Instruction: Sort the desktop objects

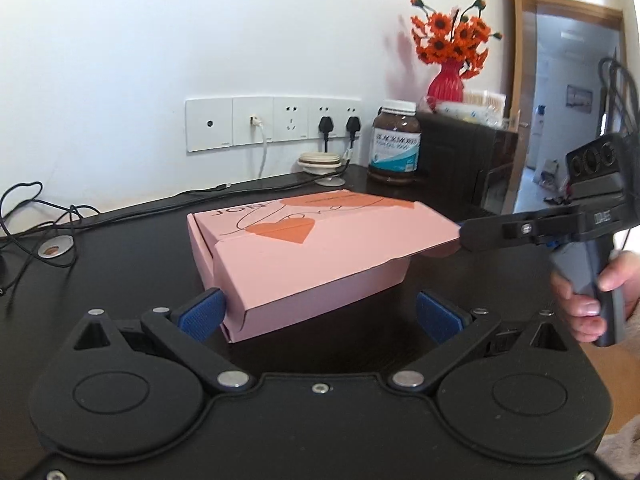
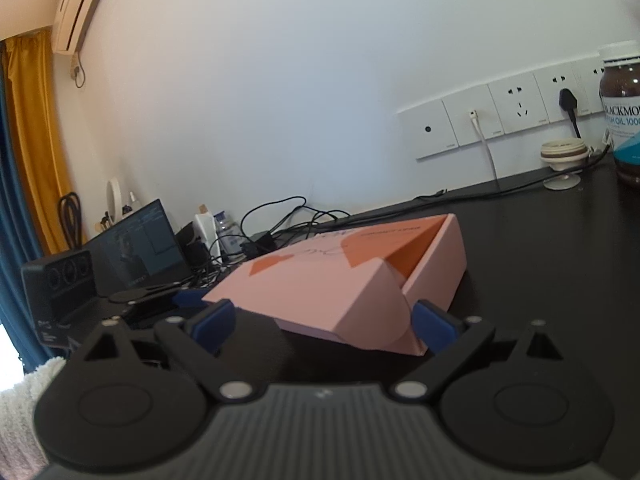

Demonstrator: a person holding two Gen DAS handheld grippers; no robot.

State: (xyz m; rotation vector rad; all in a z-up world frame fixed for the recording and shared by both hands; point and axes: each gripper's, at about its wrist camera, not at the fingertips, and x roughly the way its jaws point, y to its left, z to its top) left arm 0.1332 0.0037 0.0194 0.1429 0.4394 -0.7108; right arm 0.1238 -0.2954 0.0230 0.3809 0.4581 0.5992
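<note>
While the pink cardboard box [image 1: 304, 256] sits at the centre of the left wrist view on the black desk [image 1: 120, 264], the left gripper [image 1: 320, 314] stands spread wide at the lower edge, its left blue pad [image 1: 202, 314] touching the box's near corner and its other pad apart from it. At the right of the frame the right gripper [image 1: 460, 236], held by a hand [image 1: 600, 292], meets the lifted edge of the box lid; whether it pinches that edge cannot be told here. A brown supplement jar [image 1: 395, 142] stands upper right of centre by the wall sockets [image 1: 272, 122], with a red vase of orange flowers [image 1: 450, 52] above it. In the right wrist view the box [image 2: 352, 280] lies centre frame, its lid raised and the orange inside showing. The right gripper [image 2: 324, 322] is released, jaws wide, the right pad [image 2: 430, 330] seemingly against the lid flap. A laptop [image 2: 136, 240] sits at the left.
</note>
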